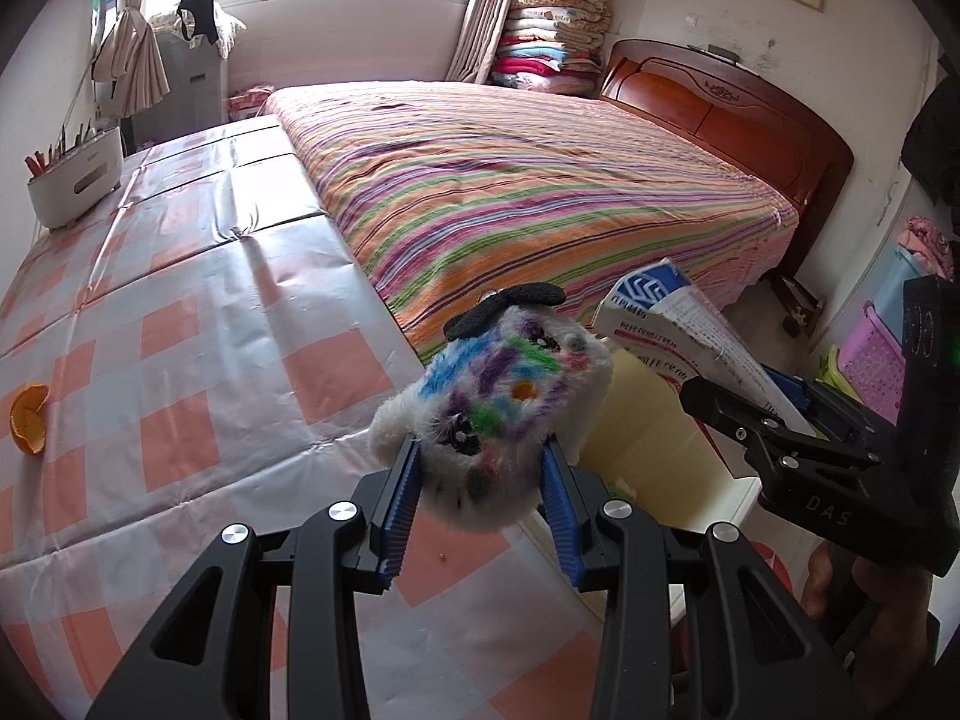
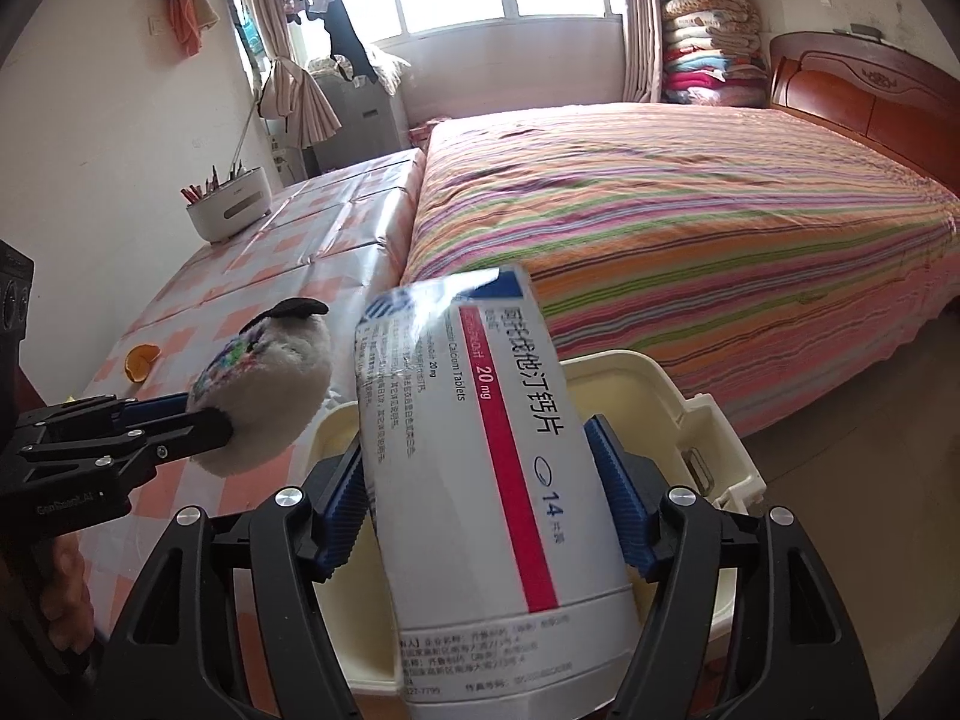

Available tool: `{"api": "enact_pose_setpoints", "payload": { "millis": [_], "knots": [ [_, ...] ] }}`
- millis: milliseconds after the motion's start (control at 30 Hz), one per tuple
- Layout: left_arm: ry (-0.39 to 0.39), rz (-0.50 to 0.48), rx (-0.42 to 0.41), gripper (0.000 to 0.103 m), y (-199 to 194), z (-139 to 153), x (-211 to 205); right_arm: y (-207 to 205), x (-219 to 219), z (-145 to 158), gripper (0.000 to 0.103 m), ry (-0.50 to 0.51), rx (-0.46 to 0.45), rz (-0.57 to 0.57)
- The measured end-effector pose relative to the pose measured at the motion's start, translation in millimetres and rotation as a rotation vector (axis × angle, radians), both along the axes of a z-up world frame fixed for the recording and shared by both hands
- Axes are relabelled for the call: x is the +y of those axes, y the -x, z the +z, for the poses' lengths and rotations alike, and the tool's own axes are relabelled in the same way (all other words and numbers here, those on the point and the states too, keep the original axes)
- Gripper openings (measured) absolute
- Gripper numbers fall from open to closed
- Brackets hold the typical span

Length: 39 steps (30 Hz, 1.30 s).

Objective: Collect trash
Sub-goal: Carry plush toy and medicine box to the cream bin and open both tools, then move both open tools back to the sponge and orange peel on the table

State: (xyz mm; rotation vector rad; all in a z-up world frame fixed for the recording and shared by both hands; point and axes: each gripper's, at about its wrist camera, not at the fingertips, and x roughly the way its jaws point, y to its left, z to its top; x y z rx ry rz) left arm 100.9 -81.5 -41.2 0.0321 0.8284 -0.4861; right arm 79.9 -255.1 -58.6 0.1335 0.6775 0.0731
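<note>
Two grippers loaded, one box over the bin

Both tools carry something. The left gripper [image 1: 480,504] has its blue ribbed pads pressed into a fluffy white plush ball scribbled with coloured marker and topped by a black felt piece [image 1: 498,396], held above the edge of the pink-and-grey checked plastic tablecloth [image 1: 180,312]. The right gripper [image 2: 480,504] has a flat white medicine carton with a red stripe and blue corner [image 2: 474,456] between its pads, directly above the cream plastic bin [image 2: 708,420] beside the striped bed [image 2: 690,210]. Its jaws stand wide. The carton's right edge looks just clear of that pad, and the left contact is hard to read, so I cannot tell whether it is gripped or already loose.

To finish this step well, the right hand should keep the carton centred over the bin's mouth, since it tilts to the upper left and could catch the near rim. The plush ball should wait clear of its path.

An orange peel [image 1: 29,420] lies on the tablecloth, well apart. The bin's interior is mostly hidden behind the carton, and its contents cannot be made out. The carton's lower end is cut off in the right wrist view.
</note>
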Motion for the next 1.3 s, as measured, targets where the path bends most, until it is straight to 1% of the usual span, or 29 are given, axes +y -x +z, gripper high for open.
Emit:
{"api": "enact_pose_setpoints", "payload": {
  "millis": [200, 267, 500, 633, 800, 900, 1100, 1233, 1300],
  "knots": [
    [0.005, -0.012, 0.006, 0.038, -1, -1, -7, 4, -12, 6, 0.069, -0.027, -0.020, -0.033],
    [0.004, -0.015, 0.006, 0.038, 0, -1, -10, 7, -18, 12, 0.069, -0.052, -0.043, -0.045],
    [0.017, -0.028, 0.012, 0.038, 1, -1, -20, 21, -37, 32, 0.070, -0.093, -0.142, -0.111],
    [0.017, -0.044, 0.017, 0.038, 2, -2, -29, 29, -49, 39, 0.070, -0.127, -0.189, -0.149],
    [0.009, -0.074, 0.024, 0.038, 4, -5, -45, 33, -56, 38, 0.071, -0.154, -0.206, -0.173],
    [0.003, -0.086, 0.022, 0.039, 6, -7, -53, 33, -52, 35, 0.071, -0.153, -0.215, -0.181],
    [-0.012, -0.120, 0.031, 0.042, 7, -14, -68, 36, -56, 34, 0.071, -0.164, -0.235, -0.192],
    [-0.026, -0.153, 0.009, 0.046, 12, -16, -77, 41, -60, 38, 0.071, -0.175, -0.259, -0.207],
    [-0.032, -0.166, -0.007, 0.069, 16, -15, -79, 43, -62, 42, 0.074, -0.198, -0.274, -0.212]
  ]
}}
